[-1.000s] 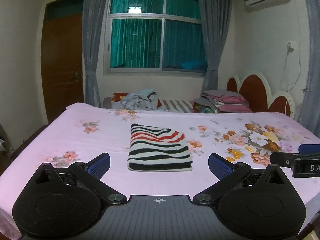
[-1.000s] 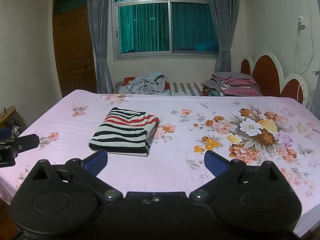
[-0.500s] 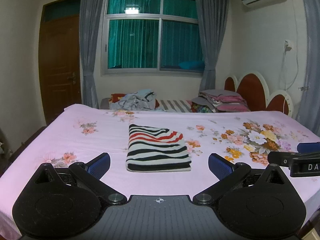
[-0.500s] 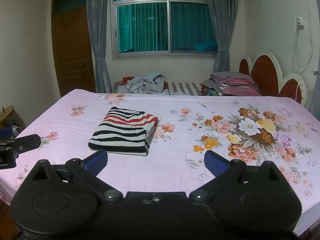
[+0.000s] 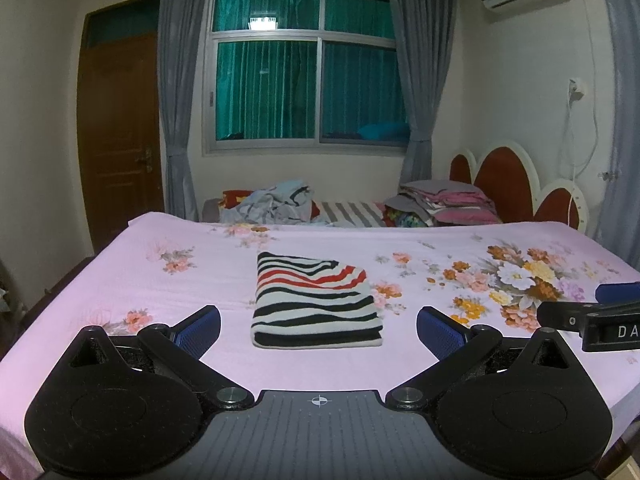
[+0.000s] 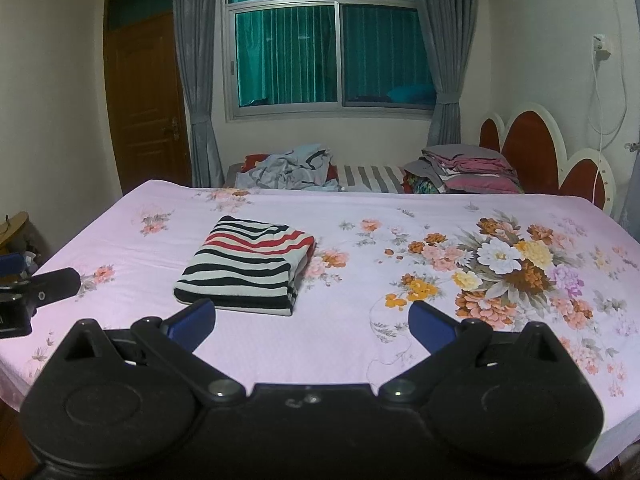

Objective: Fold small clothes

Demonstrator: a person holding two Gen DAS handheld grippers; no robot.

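Observation:
A folded garment with black, white and red stripes (image 5: pixel 316 300) lies flat on the pink floral bedsheet (image 5: pixel 160 280). It also shows in the right wrist view (image 6: pixel 248 266). My left gripper (image 5: pixel 318 326) is open and empty, held back from the garment's near edge. My right gripper (image 6: pixel 312 322) is open and empty, to the right of the garment and back from it. The right gripper's fingers (image 5: pixel 576 316) show at the right edge of the left wrist view. The left gripper's finger (image 6: pixel 48 284) shows at the left edge of the right wrist view.
A heap of unfolded clothes (image 5: pixel 276 202) and a stack of folded bedding (image 5: pixel 444 202) lie beyond the bed's far edge, under the window. A red headboard (image 5: pixel 508 184) stands at the right. A wooden door (image 5: pixel 120 128) is at the left.
Both grippers have drawn back and tilted up a little, so the garment sits slightly lower and farther in both views. Both stay open. The garment has not moved.

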